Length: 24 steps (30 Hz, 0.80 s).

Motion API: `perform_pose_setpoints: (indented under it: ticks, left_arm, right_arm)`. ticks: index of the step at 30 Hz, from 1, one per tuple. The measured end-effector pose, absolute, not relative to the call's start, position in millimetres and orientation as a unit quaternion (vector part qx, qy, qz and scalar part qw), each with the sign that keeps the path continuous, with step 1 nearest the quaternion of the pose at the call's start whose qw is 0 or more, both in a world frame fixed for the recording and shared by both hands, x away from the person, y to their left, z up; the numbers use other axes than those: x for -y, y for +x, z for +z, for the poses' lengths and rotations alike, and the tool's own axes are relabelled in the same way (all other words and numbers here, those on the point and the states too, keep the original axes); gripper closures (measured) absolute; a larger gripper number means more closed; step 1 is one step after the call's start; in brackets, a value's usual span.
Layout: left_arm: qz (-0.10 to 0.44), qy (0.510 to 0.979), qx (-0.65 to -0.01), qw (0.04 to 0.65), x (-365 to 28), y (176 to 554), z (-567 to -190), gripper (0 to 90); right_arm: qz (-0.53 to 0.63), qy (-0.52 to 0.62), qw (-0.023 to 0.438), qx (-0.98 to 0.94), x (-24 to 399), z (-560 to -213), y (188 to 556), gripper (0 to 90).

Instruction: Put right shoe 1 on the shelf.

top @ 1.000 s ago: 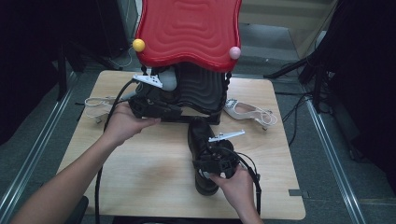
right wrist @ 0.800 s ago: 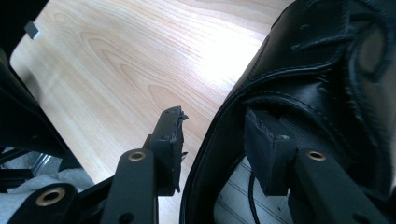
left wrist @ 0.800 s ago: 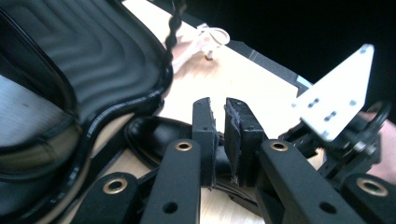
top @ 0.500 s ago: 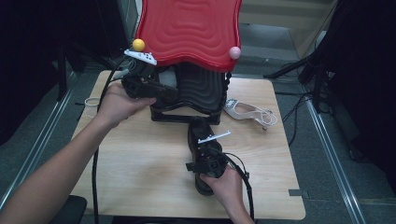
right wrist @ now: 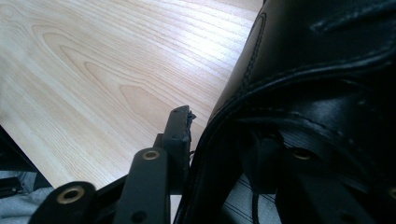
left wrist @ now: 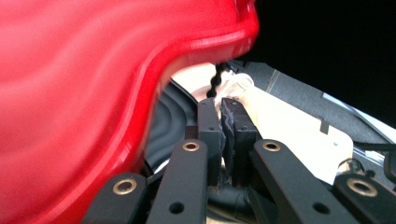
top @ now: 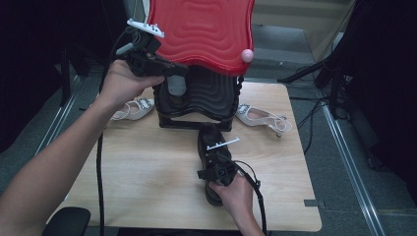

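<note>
Wooden table (top: 147, 172): black shoe (top: 212, 147) lengthwise, front-to-back

Closed fingers (left wrist: 227, 135) beside red wavy panel (left wrist: 93, 93)

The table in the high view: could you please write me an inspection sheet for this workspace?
Surface: pale wooden table, mostly bare at the front.
Job's things: black shoe lying front centre; black ribbed stand behind it, under a red wavy panel.
Clutter: a white sandal left of the stand, another white sandal to its right; pink ball at the panel's edge.
Grippers: left gripper raised at the panel's left edge, jaws just closed, nothing clearly between them; right gripper just closing across the shoe's collar.
Cables: left cable hangs across the table; right cable loops beside the hand.
Surroundings: dark floor, floor leads at the right.
</note>
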<state>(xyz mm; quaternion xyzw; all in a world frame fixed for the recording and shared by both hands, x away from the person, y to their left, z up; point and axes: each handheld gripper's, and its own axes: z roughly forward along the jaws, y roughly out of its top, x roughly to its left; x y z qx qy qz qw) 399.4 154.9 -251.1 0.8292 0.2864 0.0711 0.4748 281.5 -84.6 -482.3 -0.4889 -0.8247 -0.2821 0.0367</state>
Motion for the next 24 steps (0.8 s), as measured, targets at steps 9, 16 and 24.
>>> perform_pose_setpoints:
  ticks: [9,16,24]
  left_arm:
    - [0.098,0.828,-0.293,0.468,-151,413,-234,89.0]
    - [0.112,0.825,-0.308,0.461,-150,425,-231,89.4]
    - [0.121,0.824,-0.329,0.445,-150,435,-236,89.8]
  right_arm:
    - [-0.283,-0.494,0.039,0.821,88,-481,282,73.9]
    - [-0.283,-0.494,0.043,0.821,94,-480,282,81.0]
    - [-0.300,-0.493,0.054,0.815,111,-471,285,86.7]
